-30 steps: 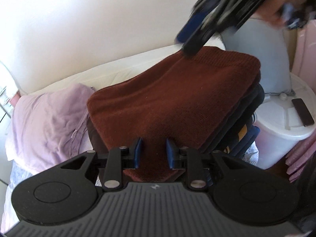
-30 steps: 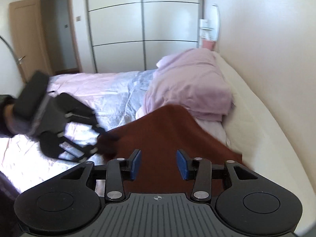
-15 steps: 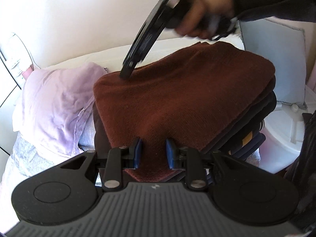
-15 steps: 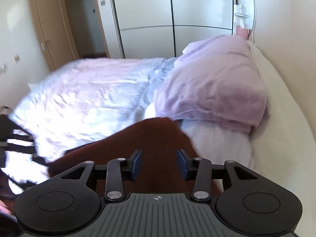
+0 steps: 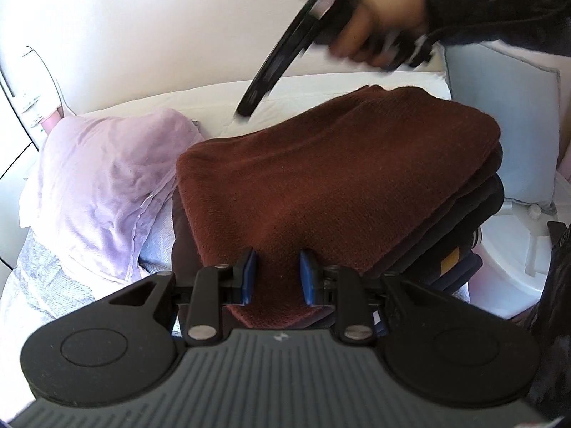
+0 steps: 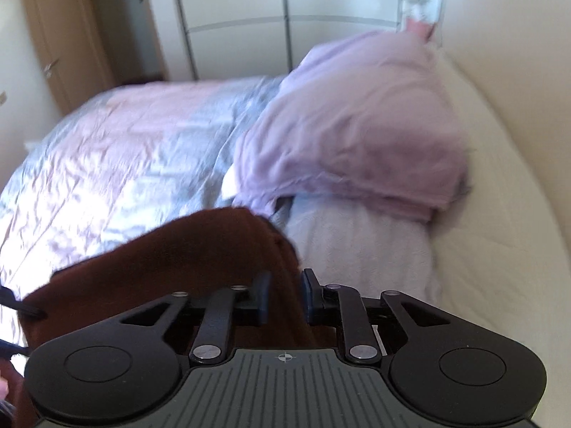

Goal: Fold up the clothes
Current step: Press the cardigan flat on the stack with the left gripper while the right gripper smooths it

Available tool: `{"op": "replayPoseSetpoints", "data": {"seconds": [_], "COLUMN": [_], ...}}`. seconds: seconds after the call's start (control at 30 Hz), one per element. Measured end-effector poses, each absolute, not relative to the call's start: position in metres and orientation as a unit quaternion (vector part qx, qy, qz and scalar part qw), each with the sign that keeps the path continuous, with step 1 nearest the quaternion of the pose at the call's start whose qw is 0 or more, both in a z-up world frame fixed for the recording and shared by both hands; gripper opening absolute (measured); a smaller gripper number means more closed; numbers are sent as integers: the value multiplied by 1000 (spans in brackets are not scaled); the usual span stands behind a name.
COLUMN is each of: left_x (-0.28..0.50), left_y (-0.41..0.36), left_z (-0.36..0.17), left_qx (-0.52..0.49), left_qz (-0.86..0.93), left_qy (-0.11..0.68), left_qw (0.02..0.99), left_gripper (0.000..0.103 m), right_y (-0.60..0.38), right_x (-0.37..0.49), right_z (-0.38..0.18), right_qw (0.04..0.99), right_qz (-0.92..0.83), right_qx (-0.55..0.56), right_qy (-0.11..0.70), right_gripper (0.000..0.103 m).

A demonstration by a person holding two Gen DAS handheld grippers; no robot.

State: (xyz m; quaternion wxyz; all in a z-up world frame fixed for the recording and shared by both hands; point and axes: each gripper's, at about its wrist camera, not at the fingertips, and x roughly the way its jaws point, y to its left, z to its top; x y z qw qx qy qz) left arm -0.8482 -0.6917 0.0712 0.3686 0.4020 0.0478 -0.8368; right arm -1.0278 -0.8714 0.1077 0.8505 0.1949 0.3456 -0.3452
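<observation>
A folded brown knit garment lies on top of a stack of dark folded clothes on the bed. My left gripper is at the garment's near edge, jaws partly open with the cloth between them. My right gripper hovers over the brown garment near its far corner, jaws narrowly open; it also shows from the side in the left wrist view, lifted above the garment's back edge.
A lilac pillow lies left of the stack, against the white headboard. A white round container stands to the right of the stack. The pink-grey duvet covers the bed; wardrobe doors stand behind.
My right gripper lifted off the brown garment and swung toward the pillow side, and its jaws narrowed. My left gripper stayed at the near edge.
</observation>
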Motion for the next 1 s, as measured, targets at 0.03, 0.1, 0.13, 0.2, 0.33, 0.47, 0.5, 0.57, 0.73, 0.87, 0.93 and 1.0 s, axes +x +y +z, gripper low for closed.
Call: {"op": "replayPoseSetpoints", "data": {"seconds": [0.03,0.1,0.13,0.2,0.33,0.47,0.5,0.57,0.73,0.87,0.93,1.0], "left_x": [-847,-845,-844,-843,-842,-849,-849,-848,-847,-846,-843,-841], "left_y": [-691,-690,-689,-685,-685,-687,-687,-685,-684,-683,-682,-679], "left_z": [71,73,73,73,78,79,79,78,78,76,74,72], "left_qx": [402,402,403,404,406,412,414,417,418,415,412,411], "left_qz": [-837,-838,-838,-838,-838,-836,-835,-834,-835,-837,-842,-845], "left_qy": [48,47,45,41,35,23,21,19,11,2,-1,-2], "left_qw": [368,366,366,366,363,362,361,360,358,355,348,342], "left_gripper": [21,21,21,21,21,21,21,21,21,21,21,21], "right_y": [-863,-841,-828,-803,-801,-814,-810,-800,-754,-716,-701,-688], "right_x": [-1040,-1065,-1073,-1080,-1095,-1113,-1113,-1111,-1113,-1112,-1103,-1096], "right_z": [118,132,136,132,97,76,82,98,131,136,121,110], "right_qw": [851,851,854,860,832,793,794,802,830,841,835,829], "right_qz": [-356,-369,-365,-337,-373,-442,-444,-441,-402,-365,-361,-365], "right_qx": [196,209,214,219,251,280,275,263,282,322,318,312], "right_qy": [333,309,303,314,325,312,310,303,266,238,268,287], "right_gripper": [24,31,34,34,34,34,34,34,34,34,34,34]}}
